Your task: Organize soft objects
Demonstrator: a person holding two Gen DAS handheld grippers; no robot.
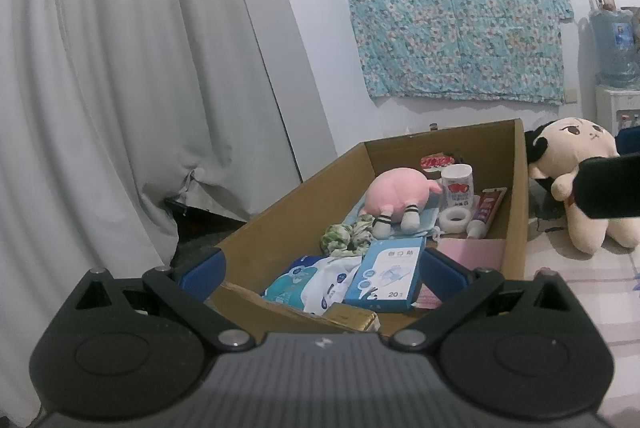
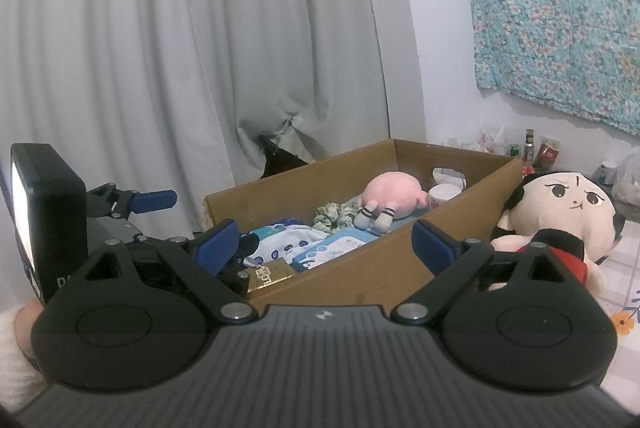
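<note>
1. While both tools hang above the near end of the long brown cardboard box (image 1: 516, 196), each stands with its blue-padded fingers wide apart and nothing between them: the left tool (image 1: 322, 270) low in the left wrist view, the right tool (image 2: 324, 244) low in the right wrist view.
2. Smooth, round and fleecy, the pink plush toy with striped socks (image 1: 394, 194) lies in the middle of the box on a pale blue cloth, feet toward the camera.
3. Just in front of it sits a crumpled green-and-white fabric scrunchie (image 1: 346, 238), all soft folds.
4. Nearer still lie a flat blue-and-white carton (image 1: 386, 274), glossy white-and-teal soft packs (image 1: 316, 282) and a shiny gold-wrapped block (image 1: 354, 320) at the box's near edge.
5. At the far end stand a white cylindrical tub with red print (image 1: 458, 188), a white tape roll (image 1: 454, 218) and a red-and-white tube (image 1: 484, 214).
6. Outside the box, at the right of the frame, a large cream plush doll with black hair (image 1: 576, 164) sits on the tiled floor, partly hidden by a dark bar in the left wrist view.
7. Behind hang pleated grey curtains (image 1: 120, 88) and a teal floral cloth (image 1: 456, 12) on the white wall.
8. A water dispenser bottle (image 1: 612, 44) stands at far right.
</note>
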